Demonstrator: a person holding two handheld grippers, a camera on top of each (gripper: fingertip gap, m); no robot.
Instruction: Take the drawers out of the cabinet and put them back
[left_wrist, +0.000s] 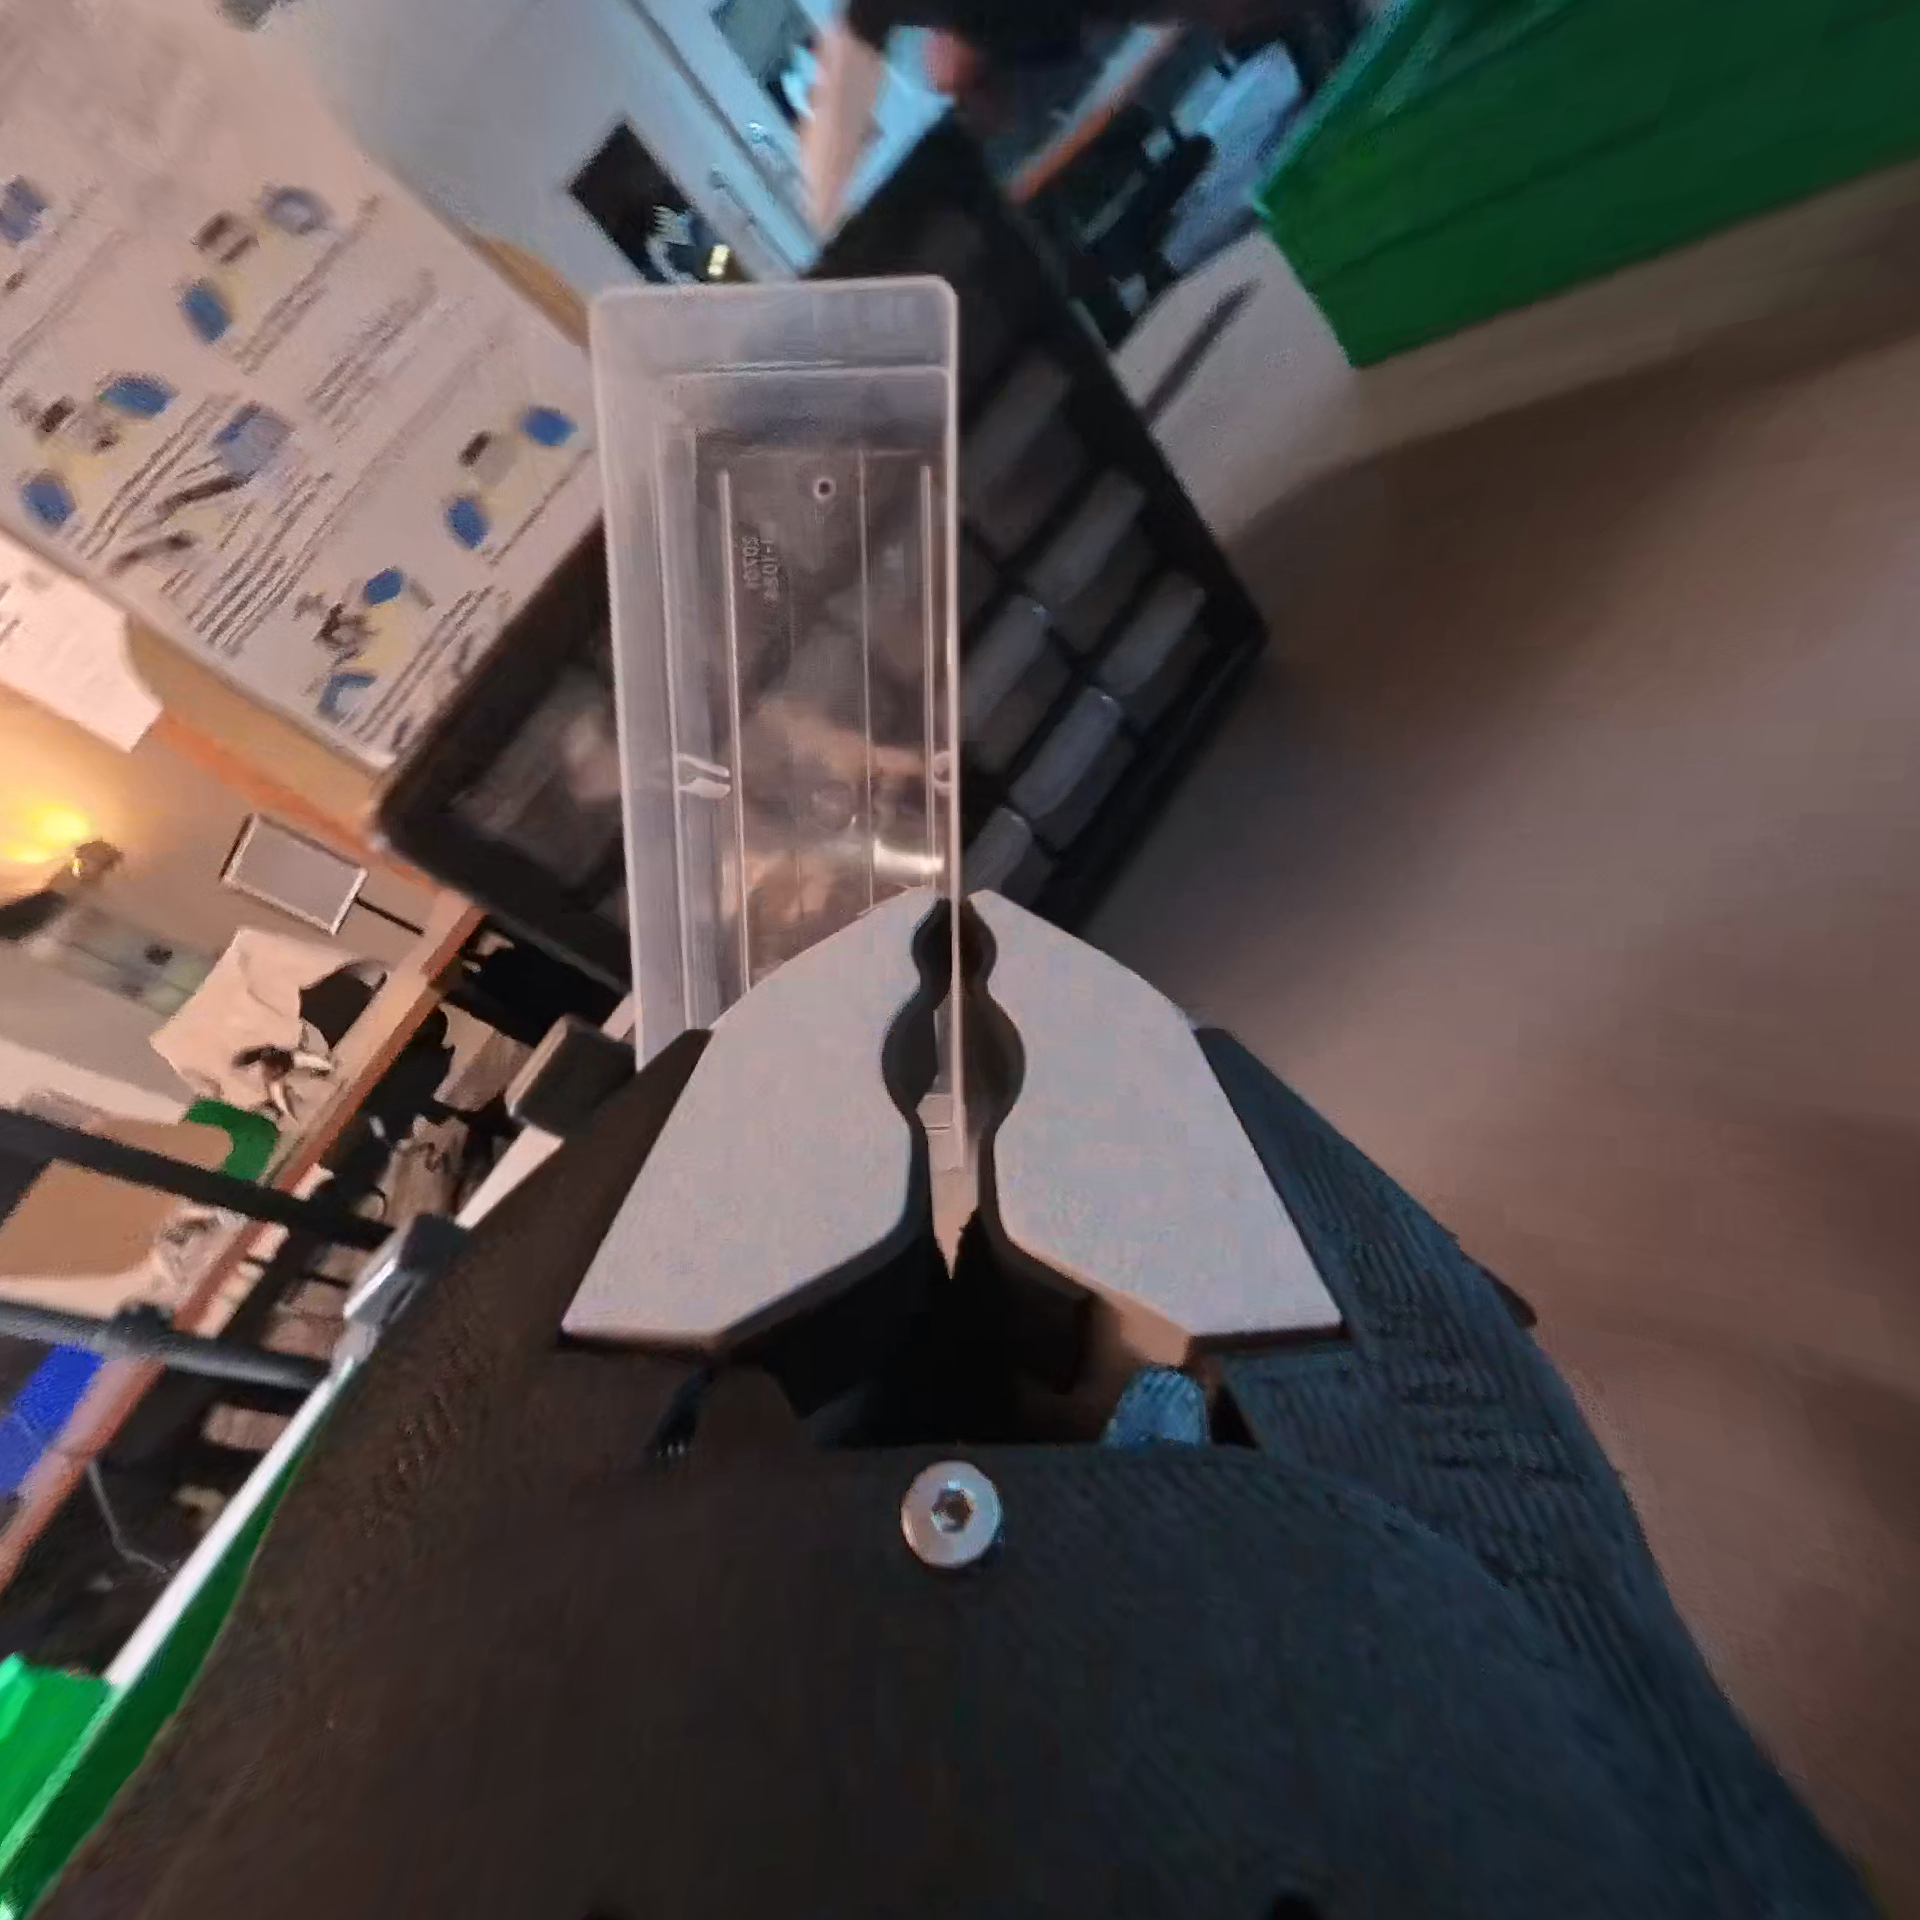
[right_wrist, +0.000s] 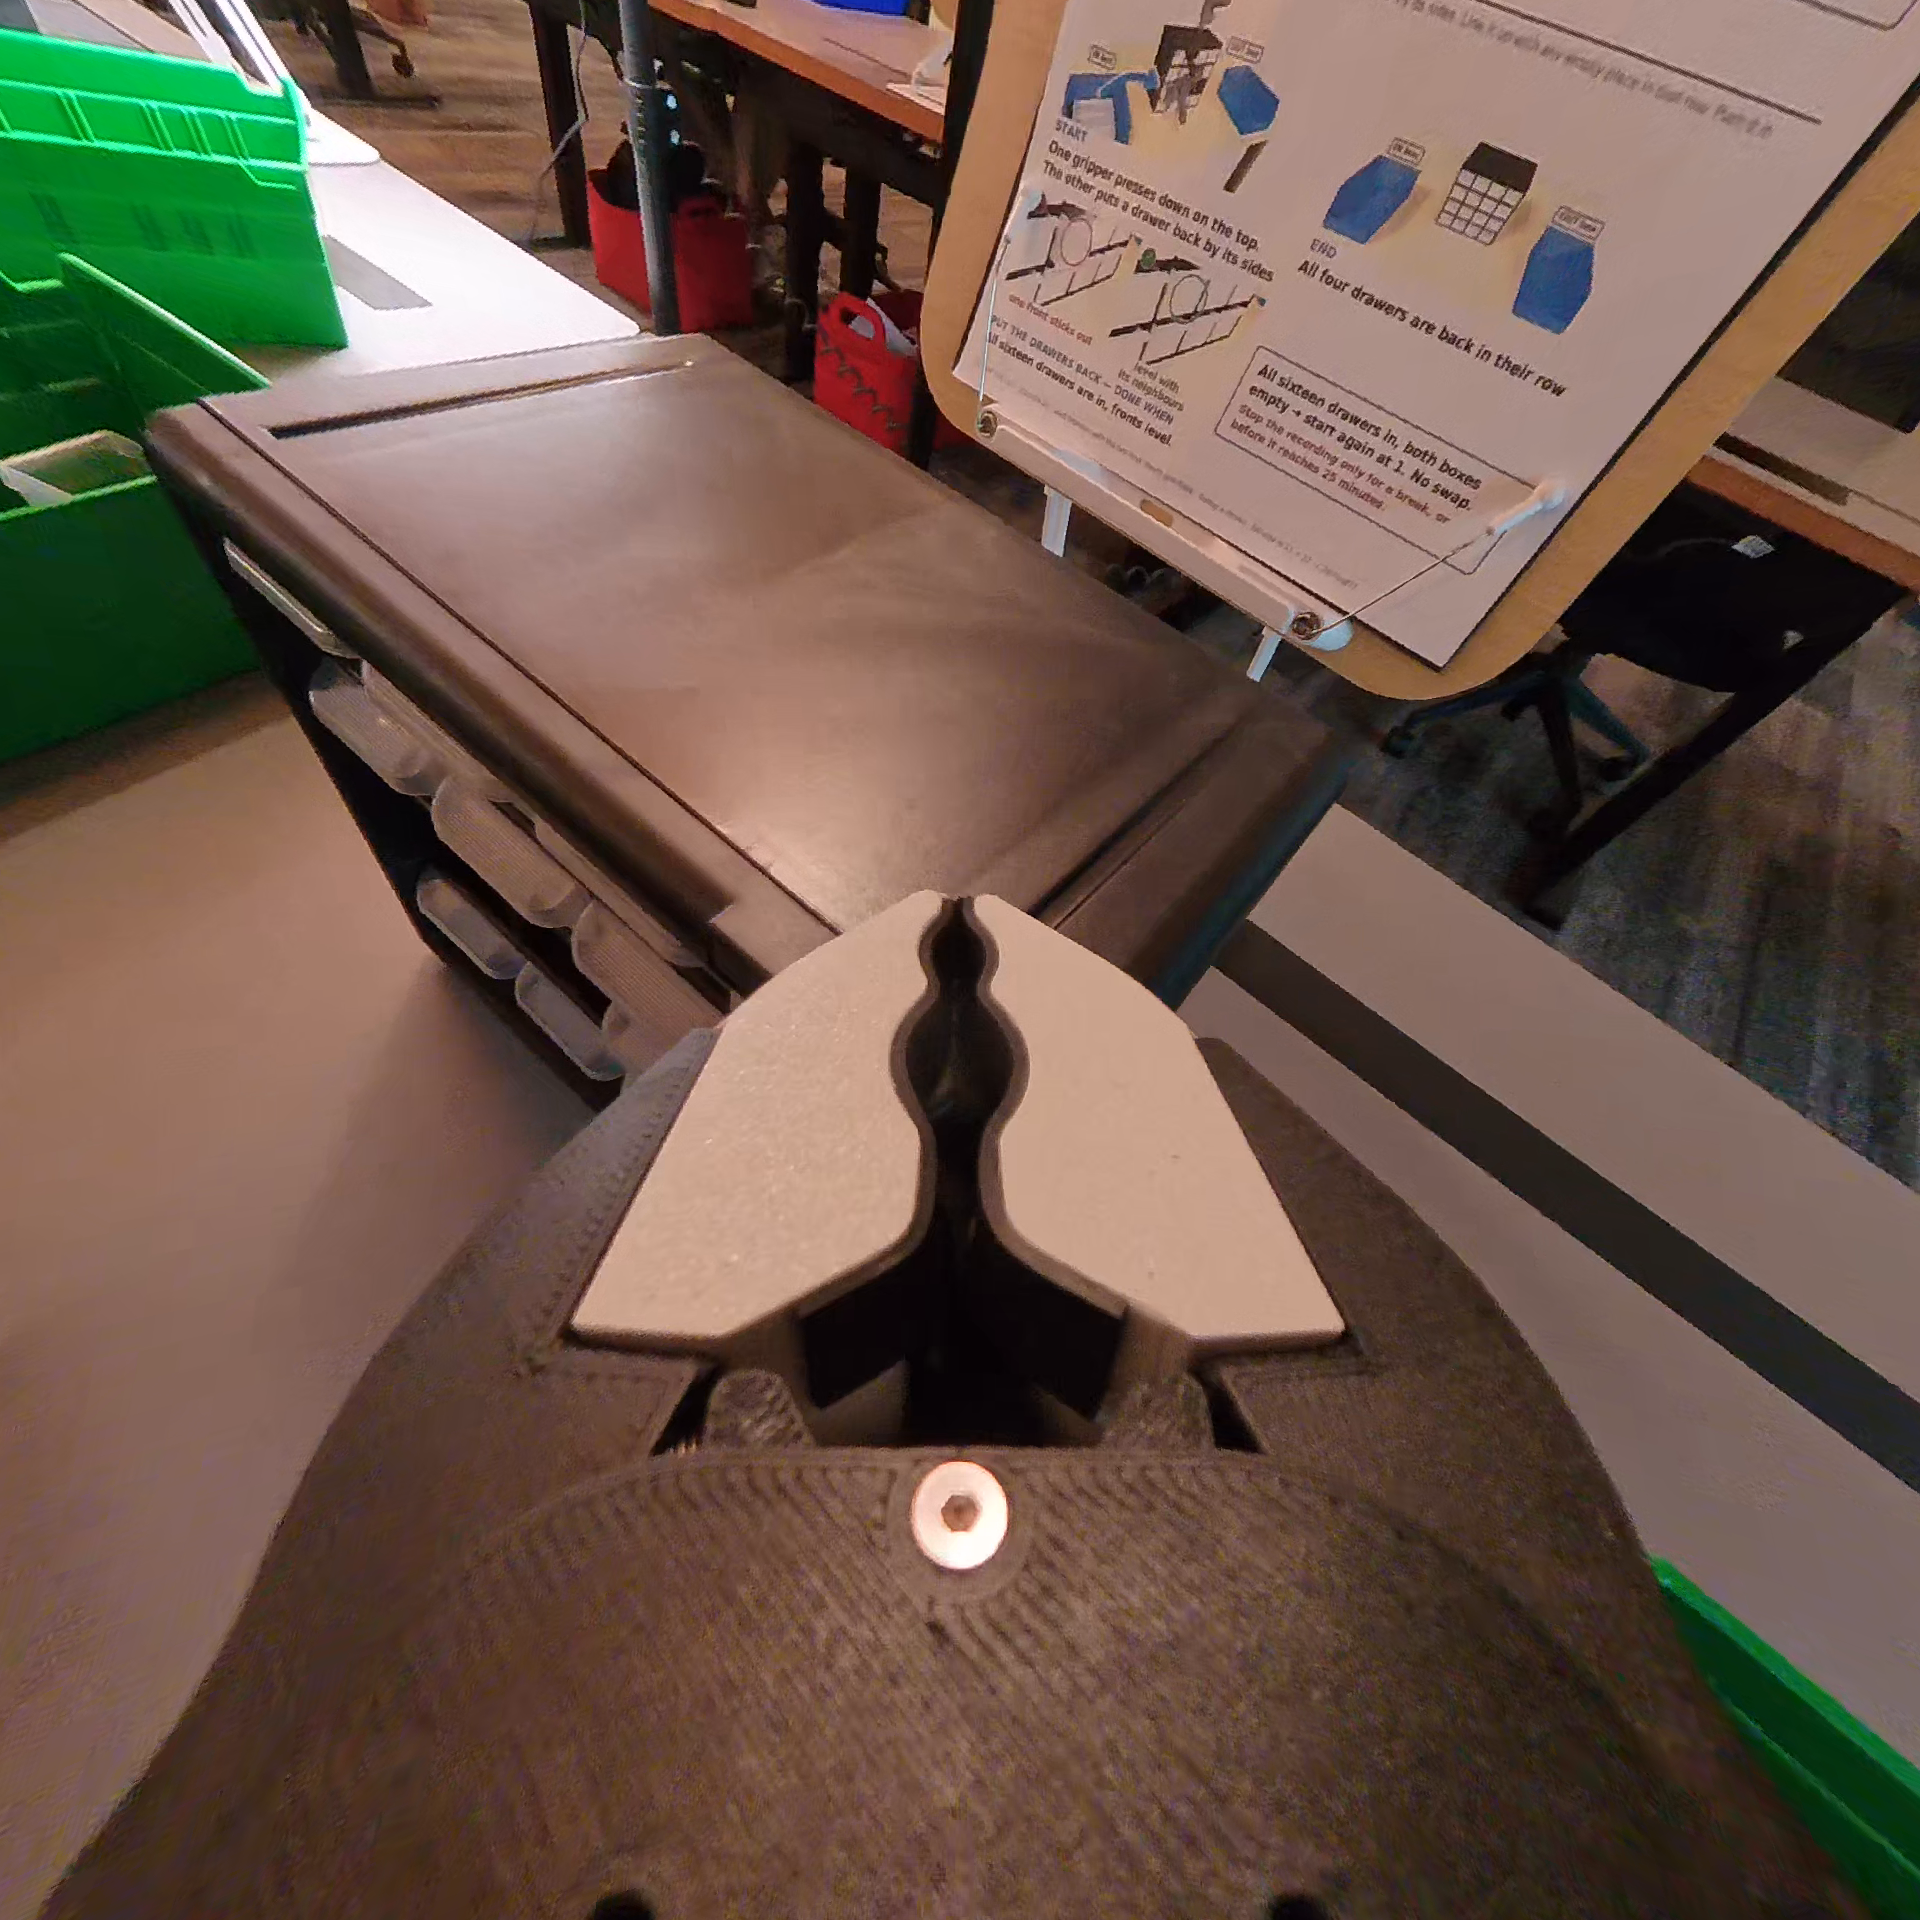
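In the left wrist view my left gripper (left_wrist: 958, 914) is shut on one side wall of a clear plastic drawer (left_wrist: 790, 644), which sticks out ahead of the fingers in the air. Behind it stands the black cabinet (left_wrist: 1164, 582) with several pale drawer fronts (left_wrist: 1070, 727) in its slots. The view is tilted and blurred. In the right wrist view my right gripper (right_wrist: 958, 909) is shut and empty, at the near corner of the cabinet's flat black top (right_wrist: 748, 623). Pale drawer fronts (right_wrist: 499, 842) show along the cabinet's front, left of the gripper.
Green plastic bins stand at the left (right_wrist: 135, 312) and a green edge shows at the lower right (right_wrist: 1808, 1745). An instruction board on a stand (right_wrist: 1403, 312) sits behind the cabinet. The grey table (right_wrist: 208, 1091) ends at the right, with chairs and floor beyond. A green bin (left_wrist: 1558, 166) shows far right.
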